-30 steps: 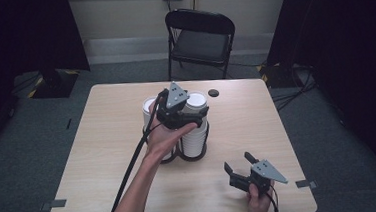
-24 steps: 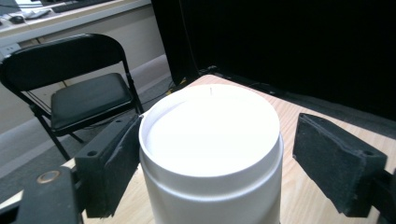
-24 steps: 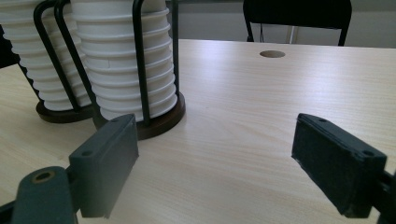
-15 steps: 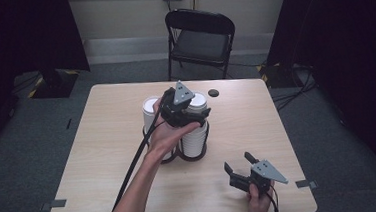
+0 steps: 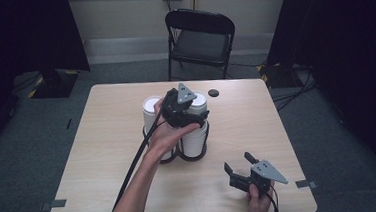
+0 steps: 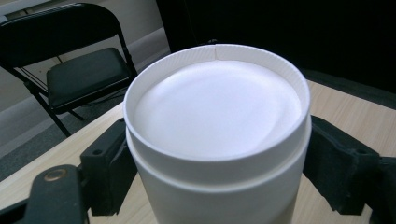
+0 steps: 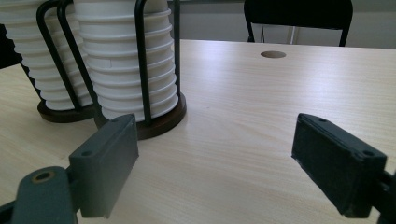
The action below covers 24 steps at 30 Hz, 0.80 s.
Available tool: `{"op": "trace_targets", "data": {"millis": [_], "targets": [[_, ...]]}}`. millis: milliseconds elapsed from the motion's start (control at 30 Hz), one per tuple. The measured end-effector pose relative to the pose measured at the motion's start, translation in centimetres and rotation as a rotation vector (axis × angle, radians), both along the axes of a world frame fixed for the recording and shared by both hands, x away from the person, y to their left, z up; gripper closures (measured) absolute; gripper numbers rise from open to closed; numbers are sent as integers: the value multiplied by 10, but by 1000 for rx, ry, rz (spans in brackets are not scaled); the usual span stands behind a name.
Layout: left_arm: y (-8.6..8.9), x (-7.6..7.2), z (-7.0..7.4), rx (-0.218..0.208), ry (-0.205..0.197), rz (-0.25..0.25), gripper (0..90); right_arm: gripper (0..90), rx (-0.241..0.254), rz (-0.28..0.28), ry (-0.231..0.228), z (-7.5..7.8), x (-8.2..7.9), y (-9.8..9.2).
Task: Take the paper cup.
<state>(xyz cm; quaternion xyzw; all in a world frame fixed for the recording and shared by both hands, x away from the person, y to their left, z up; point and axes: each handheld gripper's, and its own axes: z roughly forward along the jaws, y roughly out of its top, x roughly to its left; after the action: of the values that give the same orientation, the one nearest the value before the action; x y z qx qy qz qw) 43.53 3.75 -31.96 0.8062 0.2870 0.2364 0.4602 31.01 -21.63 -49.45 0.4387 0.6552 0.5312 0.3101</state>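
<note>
Two stacks of white paper cups stand in a black wire holder (image 5: 194,156) at the table's middle. The left stack (image 5: 151,109) is beside my hand. My left gripper (image 5: 197,116) sits at the top of the right stack (image 5: 194,138). In the left gripper view the top cup (image 6: 217,107) lies between the jaws, with both pads pressed to its sides. My right gripper (image 5: 239,166) rests near the table's front right edge, open and holding nothing. The right gripper view shows its jaws wide apart, facing the holder base (image 7: 159,122) and the ribbed stack (image 7: 126,60).
A black folding chair (image 5: 199,40) stands behind the wooden table (image 5: 105,167). A small round hole (image 5: 213,92) marks the tabletop behind the cups. Dark curtains hang on both sides. The left gripper's cable (image 5: 135,165) trails along my forearm.
My left gripper has settled slightly lower and to the right on top of the right stack. The right gripper has not moved.
</note>
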Motion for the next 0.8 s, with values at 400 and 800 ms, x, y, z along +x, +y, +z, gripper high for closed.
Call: {"op": "trace_targets", "data": {"millis": [400,800], "targets": [[1,1,1,-32,17,6,207,141,2,-1,1,0,0,0],[3,1,2,-56,16,7,214,141,1,-3,0,0,0,0]]}}
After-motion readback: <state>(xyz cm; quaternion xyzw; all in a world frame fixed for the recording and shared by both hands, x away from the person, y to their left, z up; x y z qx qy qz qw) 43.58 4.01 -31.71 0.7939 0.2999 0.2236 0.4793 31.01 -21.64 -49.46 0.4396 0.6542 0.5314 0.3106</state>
